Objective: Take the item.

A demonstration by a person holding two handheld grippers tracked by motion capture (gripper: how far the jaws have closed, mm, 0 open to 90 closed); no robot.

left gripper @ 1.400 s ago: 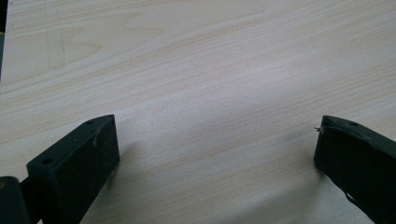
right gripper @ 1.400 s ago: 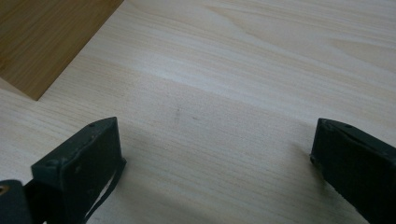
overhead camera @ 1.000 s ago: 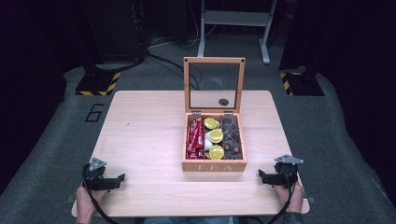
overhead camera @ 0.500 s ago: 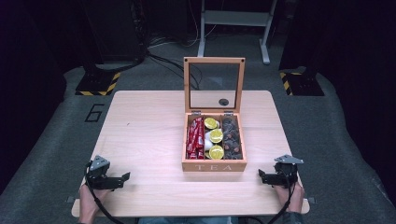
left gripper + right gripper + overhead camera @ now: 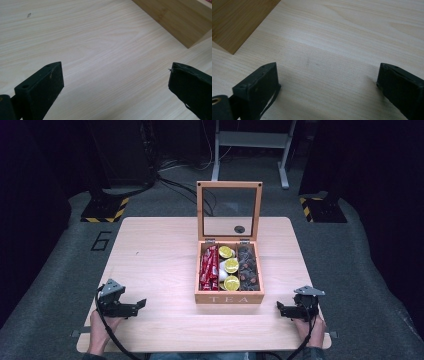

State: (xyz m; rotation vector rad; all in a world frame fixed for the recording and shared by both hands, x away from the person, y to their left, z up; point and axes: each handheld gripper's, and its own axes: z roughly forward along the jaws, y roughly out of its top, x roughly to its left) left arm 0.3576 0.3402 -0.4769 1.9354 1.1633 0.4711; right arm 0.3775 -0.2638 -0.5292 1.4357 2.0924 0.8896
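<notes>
1. Table [image 5: 160, 255]: pale wood top, centre of the high view, standing on dark grey floor.
2. Tea box [image 5: 229, 297]: wooden, lettered TEA on the front wall, right of centre on the table. It lies between the two grippers and well apart from both.
3. Lid [image 5: 229, 185]: wooden frame with a clear pane, standing upright behind the box on two hinges, just above the middle of the frame.
4. Left compartment: red packets [image 5: 208, 267], laid lengthwise.
5. Middle compartment: packets with lemon slices [image 5: 231, 265] printed on them, three yellow rounds showing.
6. Right compartment: dark packets [image 5: 247, 267]; their print is too small to tell.
7. Left gripper [image 5: 140, 304]: lower left of the high view, held in a hand at the table's near edge, jaws pointing right toward the box. In the left gripper view [image 5: 115, 82] the jaws stand wide apart over bare table, holding nothing; a corner of the box [image 5: 185, 20] sits at the upper right.
8. Right gripper [image 5: 280, 308]: lower right of the high view, held in a hand at the near edge, jaws pointing left toward the box. In the right gripper view [image 5: 328, 82] the jaws stand wide apart over bare table, holding nothing; a corner of the box [image 5: 234, 22] sits at the upper left.
</notes>
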